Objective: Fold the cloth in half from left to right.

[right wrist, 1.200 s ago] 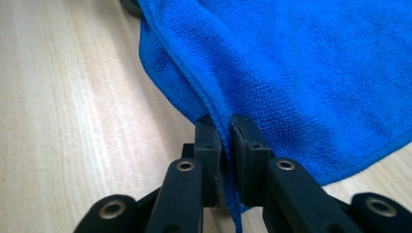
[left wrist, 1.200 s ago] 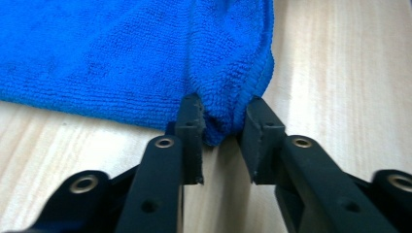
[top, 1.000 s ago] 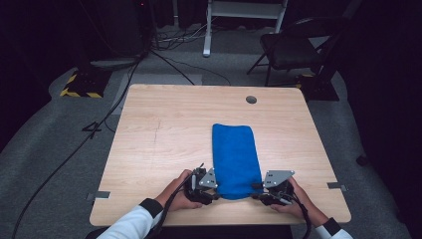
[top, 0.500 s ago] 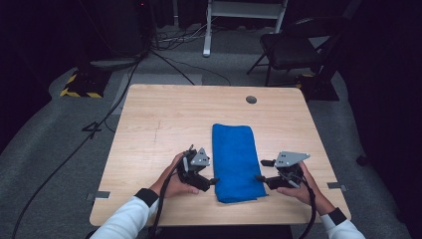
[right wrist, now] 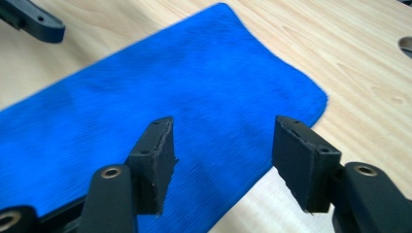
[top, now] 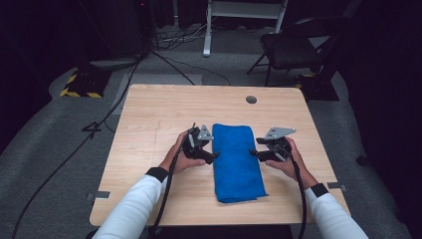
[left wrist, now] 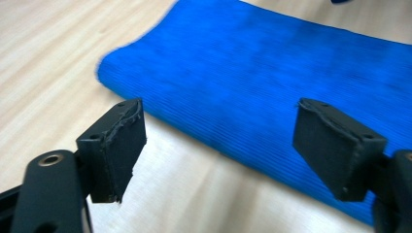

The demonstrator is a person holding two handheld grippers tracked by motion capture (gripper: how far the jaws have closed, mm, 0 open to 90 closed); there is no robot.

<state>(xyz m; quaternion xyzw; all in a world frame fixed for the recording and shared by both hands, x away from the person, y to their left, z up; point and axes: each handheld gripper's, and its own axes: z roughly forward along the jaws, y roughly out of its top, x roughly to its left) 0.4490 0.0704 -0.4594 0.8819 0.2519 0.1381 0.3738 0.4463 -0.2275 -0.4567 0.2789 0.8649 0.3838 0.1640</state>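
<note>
A folded blue towel [top: 237, 163] lies flat on the wooden table [top: 149, 119], lengthwise from the person's edge of the table toward the far side, a little to the right of the table's middle. Its surface is smooth and its corners are rounded, and nothing rests on it. The left gripper [top: 211, 155] sits just beside the towel's left long edge, about midway along it, with its jaws pointing at the cloth; in the left gripper view the gripper [left wrist: 218, 150] has its two black jaws spread wide with bare tabletop and the towel's folded edge between them, holding nothing. The right gripper [top: 254, 154] sits just beside the towel's right long edge, opposite the left one; in the right gripper view the gripper [right wrist: 221, 158] also has its jaws apart, hanging over the towel's edge near one corner without clamping it. Beyond the towel's far end, a small round hole [top: 251, 99] is set in the tabletop. Past the table from the towel stands a dark chair [top: 293, 47] on the grey floor
</note>
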